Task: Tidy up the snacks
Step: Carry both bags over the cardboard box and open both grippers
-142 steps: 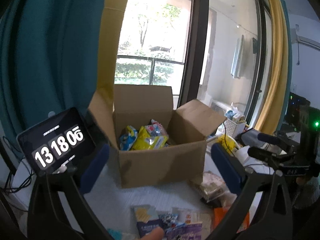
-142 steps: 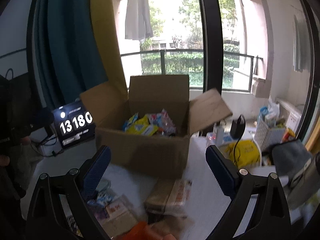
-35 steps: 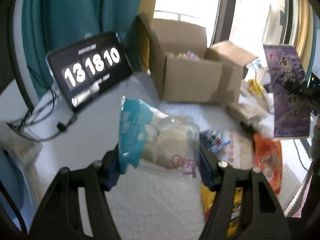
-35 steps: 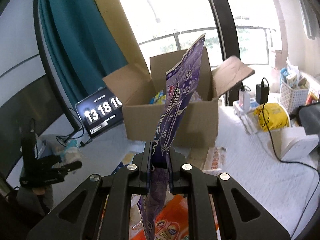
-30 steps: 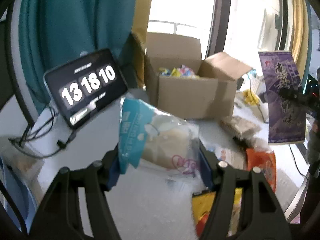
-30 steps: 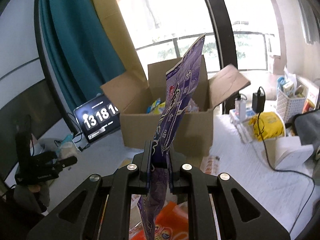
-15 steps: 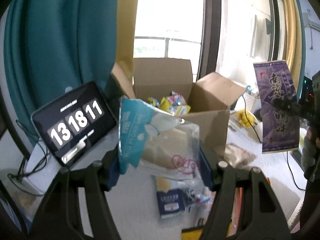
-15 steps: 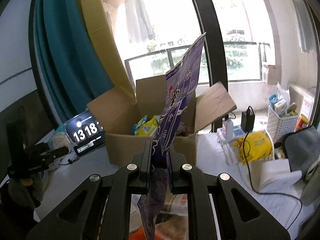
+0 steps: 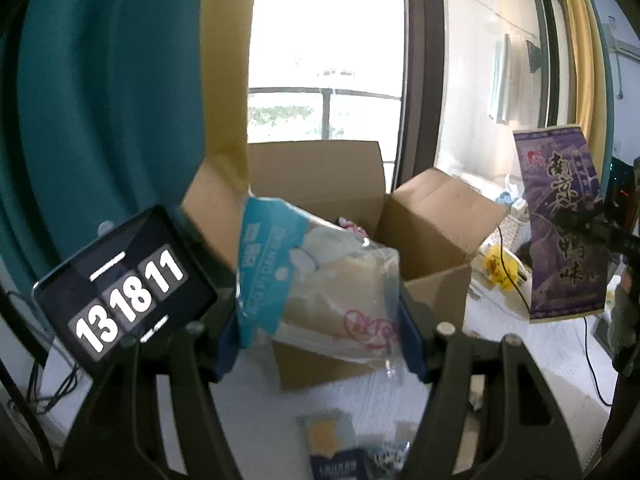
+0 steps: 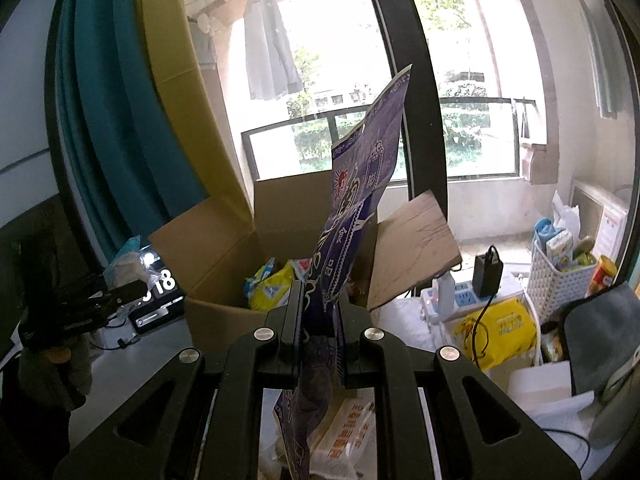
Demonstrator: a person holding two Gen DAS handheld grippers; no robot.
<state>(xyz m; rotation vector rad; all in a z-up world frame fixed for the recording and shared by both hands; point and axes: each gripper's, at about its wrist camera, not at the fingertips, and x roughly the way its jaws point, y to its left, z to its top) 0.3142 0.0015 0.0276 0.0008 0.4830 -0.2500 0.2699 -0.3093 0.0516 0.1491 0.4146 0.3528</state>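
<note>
While gripped: bread bag (image 9: 320, 280), purple packet (image 10: 352, 208).

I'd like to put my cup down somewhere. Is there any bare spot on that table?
Bare white tabletop lies between the clock tablet and the cardboard box. Right of the box it is crowded: yellow bag, white basket, charger. Snack packets clutter the near edge.
</note>
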